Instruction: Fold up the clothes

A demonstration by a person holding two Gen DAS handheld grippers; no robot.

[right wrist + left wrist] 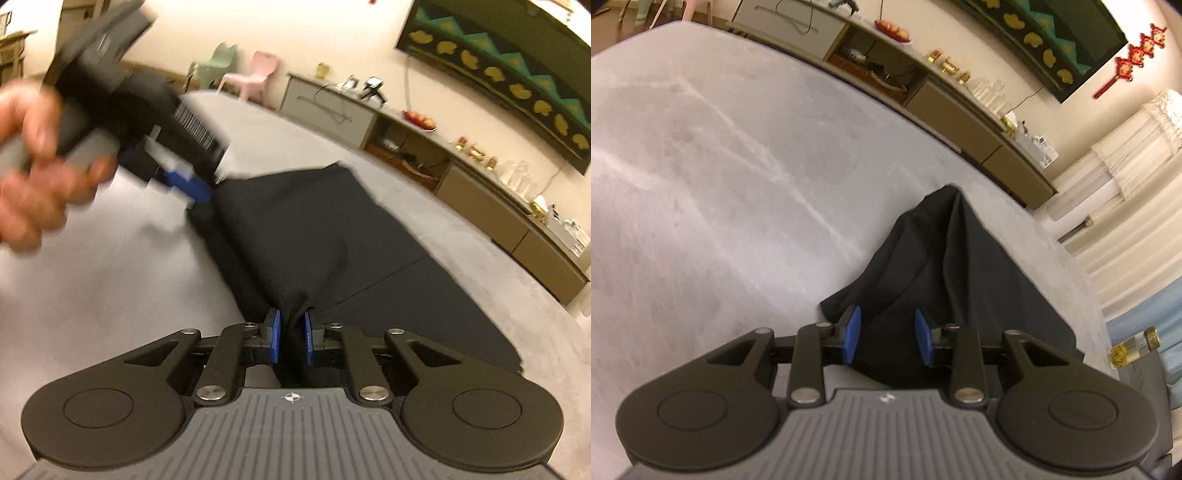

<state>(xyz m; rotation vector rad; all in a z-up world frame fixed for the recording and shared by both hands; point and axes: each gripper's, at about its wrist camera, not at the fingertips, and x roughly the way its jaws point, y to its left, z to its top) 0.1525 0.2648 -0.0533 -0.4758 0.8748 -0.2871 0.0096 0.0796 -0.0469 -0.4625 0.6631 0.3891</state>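
Note:
A black garment (945,258) lies on a grey plush surface (720,166), rising to a peak at its far end. My left gripper (888,332) is open, its blue pads (851,334) spread wide just over the garment's near edge with nothing pinched between them. In the right wrist view the garment (325,229) stretches away, partly folded. My right gripper (291,334) is shut on a bunched fold of its near edge. The left gripper (195,184) shows blurred at the garment's far left corner, held by a hand (33,177).
A long low sideboard (923,92) with small ornaments, glasses and a fruit plate runs along the far wall (480,195). Pink and green small chairs (255,74) stand behind the surface. Pale curtains (1126,221) and a glass jar (1134,345) are at the right.

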